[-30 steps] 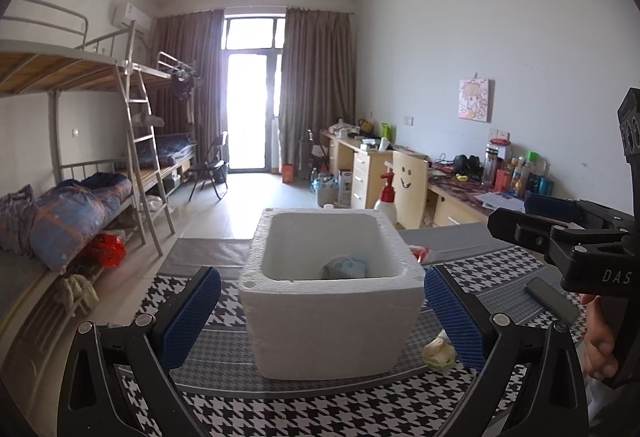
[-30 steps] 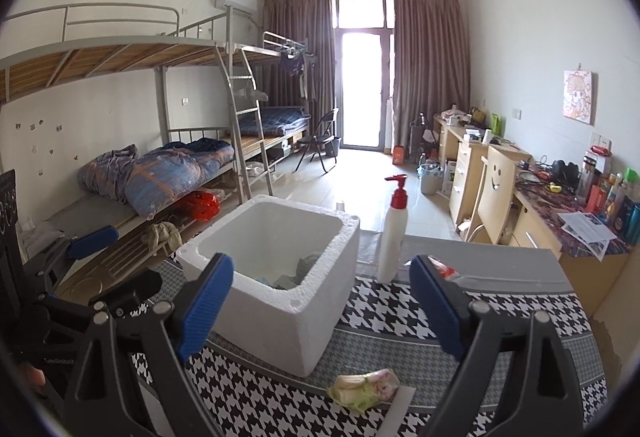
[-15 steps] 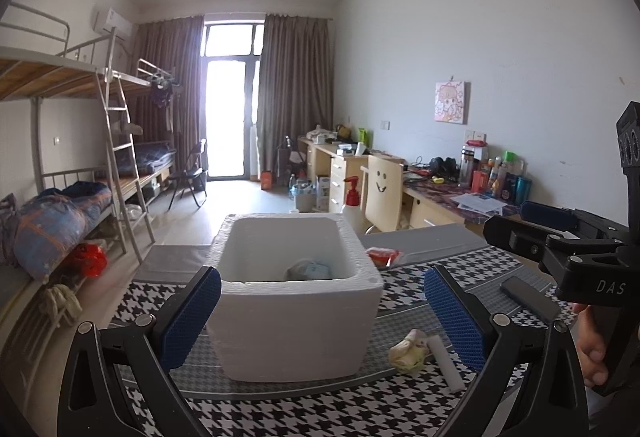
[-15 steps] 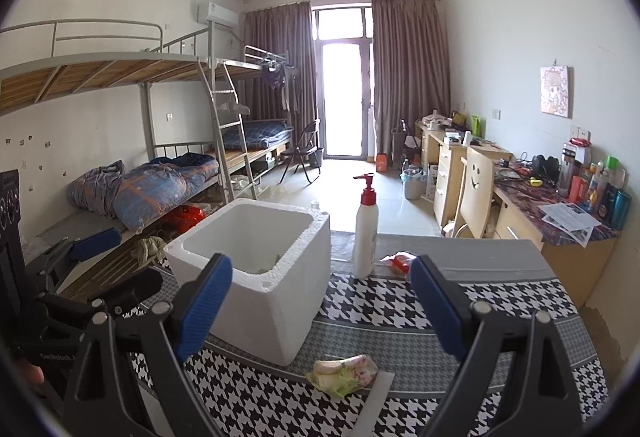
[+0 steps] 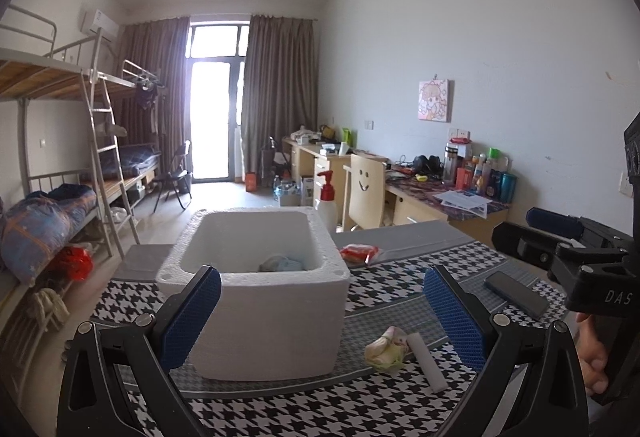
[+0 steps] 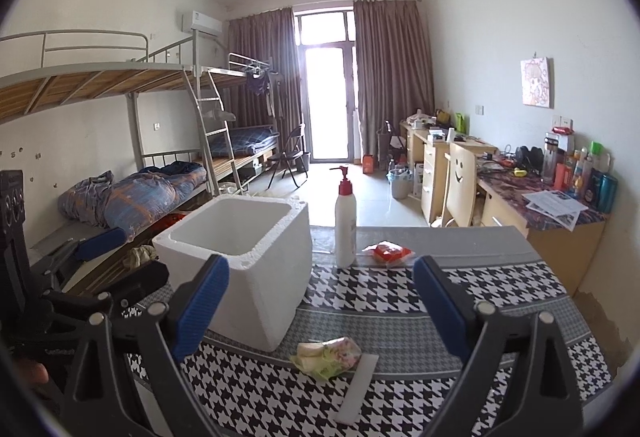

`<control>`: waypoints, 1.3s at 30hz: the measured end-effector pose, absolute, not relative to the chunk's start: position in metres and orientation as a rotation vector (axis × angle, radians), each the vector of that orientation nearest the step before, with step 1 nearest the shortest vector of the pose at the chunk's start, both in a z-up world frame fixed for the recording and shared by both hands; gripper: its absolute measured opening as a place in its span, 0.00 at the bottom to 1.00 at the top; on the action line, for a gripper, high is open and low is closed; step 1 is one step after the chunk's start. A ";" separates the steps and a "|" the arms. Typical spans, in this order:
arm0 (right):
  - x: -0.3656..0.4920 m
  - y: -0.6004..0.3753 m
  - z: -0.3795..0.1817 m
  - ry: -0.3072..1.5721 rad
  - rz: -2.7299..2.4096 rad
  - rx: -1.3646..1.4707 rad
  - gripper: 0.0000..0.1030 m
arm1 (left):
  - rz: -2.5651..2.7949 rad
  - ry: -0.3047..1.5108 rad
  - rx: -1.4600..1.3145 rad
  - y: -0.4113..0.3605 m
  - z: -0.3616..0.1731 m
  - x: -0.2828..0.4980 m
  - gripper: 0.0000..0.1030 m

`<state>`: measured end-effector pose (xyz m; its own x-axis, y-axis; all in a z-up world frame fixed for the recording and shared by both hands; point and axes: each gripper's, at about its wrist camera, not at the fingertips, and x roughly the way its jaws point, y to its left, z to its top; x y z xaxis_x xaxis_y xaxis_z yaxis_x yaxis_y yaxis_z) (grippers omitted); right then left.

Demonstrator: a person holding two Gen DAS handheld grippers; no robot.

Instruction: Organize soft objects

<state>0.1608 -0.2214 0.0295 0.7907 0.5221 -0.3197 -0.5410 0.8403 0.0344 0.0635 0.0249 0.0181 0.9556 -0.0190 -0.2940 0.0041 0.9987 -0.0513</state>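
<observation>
From my right wrist view, the crumpled cloth bundle (image 6: pixel 327 355) sits at about six o'clock on the houndstooth tablecloth (image 6: pixel 460 297). It is pale yellow-green with pink floral print, soft and loosely wadded, just off the near corner of the white foam box (image 6: pixel 256 269) and touching a flat white strip (image 6: pixel 360 389). My right gripper (image 6: pixel 320 309) is spread wide and holds nothing. My left gripper (image 5: pixel 322 313) is equally wide and empty, facing the box, where a bluish soft item (image 5: pixel 280 264) lies inside. A pump bottle (image 6: pixel 345 221) stands at twelve o'clock.
</observation>
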 end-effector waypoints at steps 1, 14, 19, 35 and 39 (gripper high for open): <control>0.160 -0.224 0.029 0.321 0.561 -0.061 0.93 | -0.016 0.302 -0.050 0.023 0.017 0.064 0.99; 0.160 -0.244 0.009 0.350 0.491 -0.049 0.93 | -0.100 0.310 -0.030 0.004 0.004 0.068 0.99; 0.162 -0.253 0.000 0.372 0.477 -0.043 0.93 | -0.121 0.333 -0.013 -0.005 -0.003 0.074 0.99; 0.173 -0.266 -0.028 0.443 0.444 -0.038 0.93 | -0.172 0.439 -0.018 -0.018 -0.030 0.095 0.99; 0.179 -0.271 -0.036 0.482 0.439 -0.015 0.93 | -0.183 0.450 -0.018 -0.020 -0.034 0.097 0.99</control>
<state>0.1795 -0.2709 -0.0364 0.7950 0.4048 -0.4517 -0.4119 0.9070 0.0880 0.0970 -0.0204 -0.0344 0.8843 -0.1800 -0.4309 0.1719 0.9834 -0.0580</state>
